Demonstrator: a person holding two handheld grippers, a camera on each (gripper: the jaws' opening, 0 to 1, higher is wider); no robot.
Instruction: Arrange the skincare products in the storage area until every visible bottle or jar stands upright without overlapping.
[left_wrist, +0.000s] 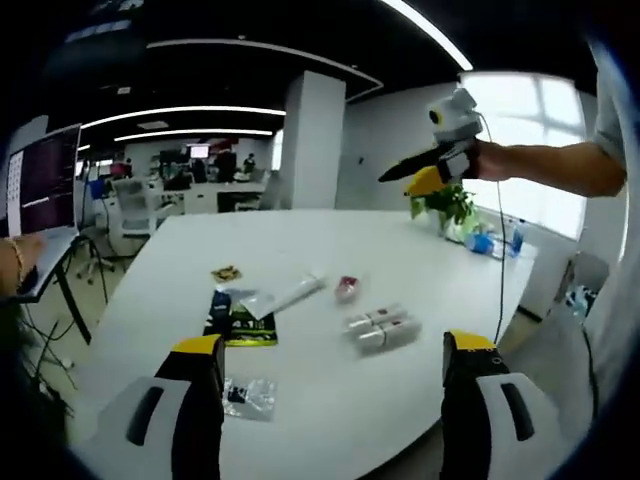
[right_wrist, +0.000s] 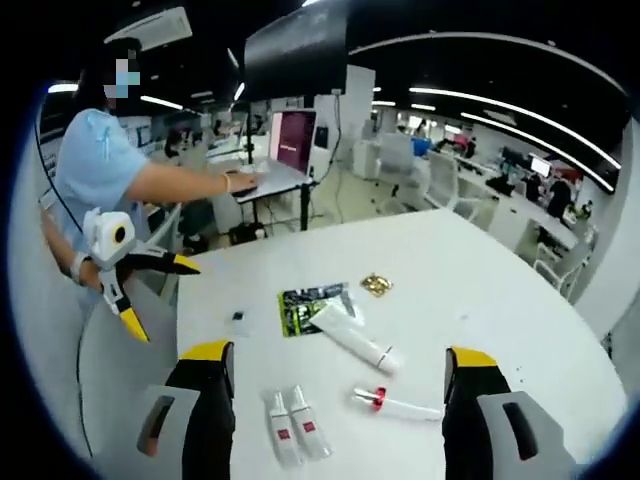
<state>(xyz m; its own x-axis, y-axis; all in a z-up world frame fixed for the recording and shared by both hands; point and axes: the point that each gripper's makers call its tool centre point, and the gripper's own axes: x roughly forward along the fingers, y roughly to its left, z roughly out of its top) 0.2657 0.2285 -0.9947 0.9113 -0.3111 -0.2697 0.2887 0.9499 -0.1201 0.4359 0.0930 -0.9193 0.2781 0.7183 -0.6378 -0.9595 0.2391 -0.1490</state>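
Note:
On the white table (left_wrist: 300, 235) (right_wrist: 480, 300) all the products lie flat. Two small white bottles with red labels (left_wrist: 381, 329) (right_wrist: 295, 427) rest side by side. A white tube (left_wrist: 290, 296) (right_wrist: 357, 337) lies beside a dark green sachet (left_wrist: 241, 327) (right_wrist: 309, 306). A slim bottle with a red collar (left_wrist: 347, 288) (right_wrist: 396, 404) lies apart. My left gripper (left_wrist: 334, 345) (right_wrist: 165, 298) is open above the table's near edge. My right gripper (right_wrist: 340, 352) (left_wrist: 405, 178) is open, held in the air over the opposite side.
A small gold packet (left_wrist: 226, 272) (right_wrist: 376, 284) and a clear bag (left_wrist: 246, 395) lie near the products. A potted plant (left_wrist: 447, 205) and blue bottles (left_wrist: 487, 241) stand at one table end. A person (right_wrist: 98, 165) reaches to a laptop (right_wrist: 291, 141) (left_wrist: 44, 184) on a side stand.

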